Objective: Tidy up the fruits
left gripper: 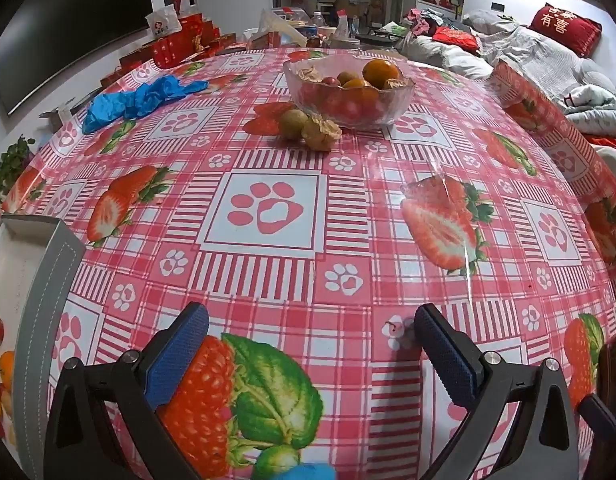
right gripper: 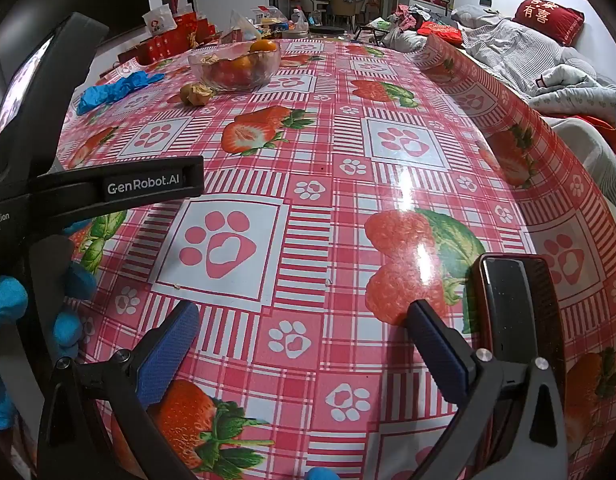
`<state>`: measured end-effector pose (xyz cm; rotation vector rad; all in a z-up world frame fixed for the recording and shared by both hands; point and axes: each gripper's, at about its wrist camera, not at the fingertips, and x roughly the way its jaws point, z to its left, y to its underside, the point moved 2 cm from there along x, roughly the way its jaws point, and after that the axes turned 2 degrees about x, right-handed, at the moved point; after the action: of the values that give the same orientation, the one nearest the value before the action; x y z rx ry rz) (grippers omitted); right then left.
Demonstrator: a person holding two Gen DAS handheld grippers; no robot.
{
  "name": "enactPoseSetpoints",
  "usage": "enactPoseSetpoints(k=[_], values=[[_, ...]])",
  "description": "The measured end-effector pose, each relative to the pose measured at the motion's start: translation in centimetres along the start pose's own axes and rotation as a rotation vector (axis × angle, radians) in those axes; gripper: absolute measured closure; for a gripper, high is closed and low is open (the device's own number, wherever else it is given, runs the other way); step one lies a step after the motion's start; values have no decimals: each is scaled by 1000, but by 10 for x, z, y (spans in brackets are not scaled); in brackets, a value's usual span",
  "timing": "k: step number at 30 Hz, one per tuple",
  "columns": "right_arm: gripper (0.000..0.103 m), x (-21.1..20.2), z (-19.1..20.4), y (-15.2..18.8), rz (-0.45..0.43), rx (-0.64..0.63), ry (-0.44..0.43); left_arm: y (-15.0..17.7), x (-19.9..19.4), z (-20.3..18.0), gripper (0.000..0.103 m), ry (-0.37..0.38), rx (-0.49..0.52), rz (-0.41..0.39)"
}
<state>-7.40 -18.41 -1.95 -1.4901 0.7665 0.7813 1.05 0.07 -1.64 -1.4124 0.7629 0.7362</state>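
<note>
A glass bowl [left gripper: 347, 96] of oranges and small red fruits is sitting far across the bench [left gripper: 268, 280]; a greenish fruit [left gripper: 290, 124] and husked one [left gripper: 321, 130] are lying beside it. Left gripper [left gripper: 311, 344] and right gripper [right gripper: 304, 336] are hovering wide, empty. A box [left gripper: 24, 280] is being cut off left.

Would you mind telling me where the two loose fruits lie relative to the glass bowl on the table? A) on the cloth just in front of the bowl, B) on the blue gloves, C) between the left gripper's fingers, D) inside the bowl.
A: the round greenish fruit and the husked fruit sit on the tablecloth right before the glass bowl.
</note>
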Motion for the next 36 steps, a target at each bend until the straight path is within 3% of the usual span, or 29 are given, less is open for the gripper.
enactPoseSetpoints(k=[1,36], values=[[0,0,0,0,0,0,0,0,0,-1,0,-24,11,2],[0,0,0,0,0,0,0,0,0,0,0,3,-9,-10]])
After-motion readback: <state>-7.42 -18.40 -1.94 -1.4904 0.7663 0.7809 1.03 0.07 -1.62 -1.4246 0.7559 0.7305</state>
